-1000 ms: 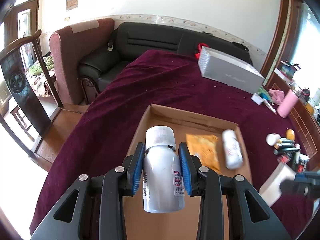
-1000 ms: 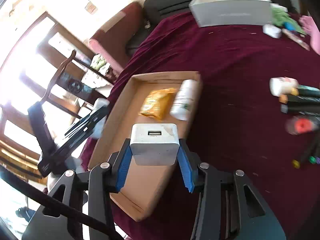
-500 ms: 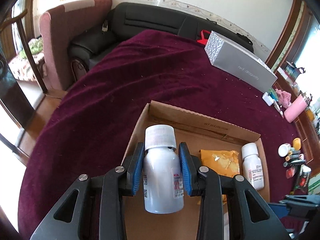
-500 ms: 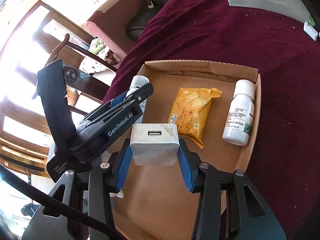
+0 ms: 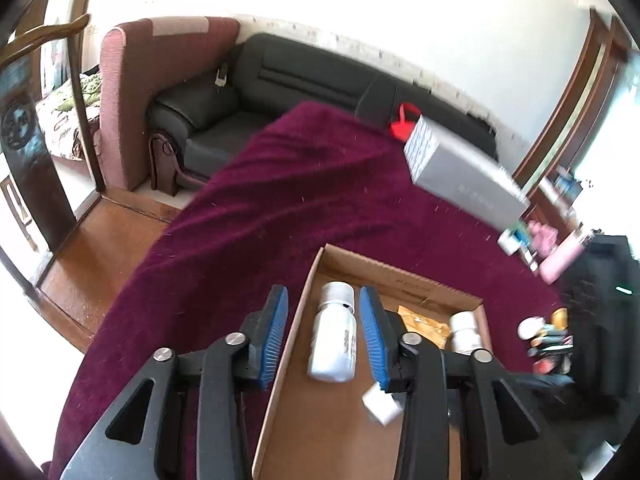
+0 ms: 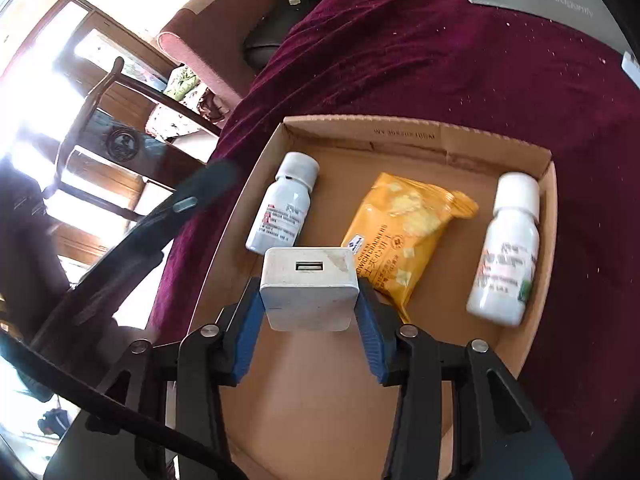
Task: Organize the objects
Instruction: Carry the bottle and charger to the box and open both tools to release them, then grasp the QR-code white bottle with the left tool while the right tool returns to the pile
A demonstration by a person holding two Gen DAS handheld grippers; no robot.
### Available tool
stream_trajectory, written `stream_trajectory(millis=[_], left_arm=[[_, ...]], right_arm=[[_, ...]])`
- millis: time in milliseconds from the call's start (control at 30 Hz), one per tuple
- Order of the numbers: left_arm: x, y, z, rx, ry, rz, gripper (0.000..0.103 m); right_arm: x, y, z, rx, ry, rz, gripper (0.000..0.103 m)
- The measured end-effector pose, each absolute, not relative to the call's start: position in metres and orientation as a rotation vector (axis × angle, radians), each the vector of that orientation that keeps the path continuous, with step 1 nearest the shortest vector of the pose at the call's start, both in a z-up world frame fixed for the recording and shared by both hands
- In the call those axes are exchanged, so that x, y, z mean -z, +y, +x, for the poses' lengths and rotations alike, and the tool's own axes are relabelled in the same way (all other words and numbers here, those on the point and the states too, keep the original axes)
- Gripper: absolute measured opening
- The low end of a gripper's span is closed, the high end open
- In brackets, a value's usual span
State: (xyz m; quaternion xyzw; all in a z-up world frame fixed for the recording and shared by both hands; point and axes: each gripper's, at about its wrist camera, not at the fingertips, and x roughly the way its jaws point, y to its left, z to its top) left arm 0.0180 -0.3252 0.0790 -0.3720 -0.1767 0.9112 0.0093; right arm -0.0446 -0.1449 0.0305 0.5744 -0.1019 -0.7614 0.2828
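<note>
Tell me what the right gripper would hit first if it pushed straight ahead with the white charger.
Probably the cardboard box floor; the right gripper points steeply down, between white bottle and yellow cracker packet. Depth is unclear.

Table under a dark red cloth (image 6: 420, 52)

A cardboard tray (image 6: 408, 130) lies near; a long grey box (image 5: 464, 176) sits far right, markers (image 5: 550, 344) and a pink bottle (image 5: 562, 258) at right.

Cardboard tray (image 6: 416, 132): 2 white bottles (image 6: 286, 208) (image 6: 506, 248) lying flat, yellow cracker pkt (image 6: 400, 232) between; charger (image 6: 310, 288) above.
</note>
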Motion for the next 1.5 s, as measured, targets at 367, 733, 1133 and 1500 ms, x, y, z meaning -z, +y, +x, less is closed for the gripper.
stream_trajectory(millis=[367, 733, 1133, 1500], left_arm=[[-0.087, -0.349, 0.067, -2.848, -0.705, -1.035, 0.046], [-0.091, -0.322, 0.083, -2.801, -0.684, -1.041, 0.048], [-0.099, -0.176, 0.080, -2.493, -0.449, -1.158, 0.056], [-0.099, -0.025, 0.044, -2.392, -0.226, -1.195, 0.056]], right_arm=[[-0.030, -0.154, -0.075, 2.099, -0.349, 1.539, 0.047], [-0.078, -0.087, -0.049, 2.260, -0.385, 1.381, 0.053], [-0.093, 0.102, 0.042, 2.708, -0.422, 1.203, 0.063], [-0.072, 0.238, 0.064, 2.978, -0.650, 1.065, 0.063]])
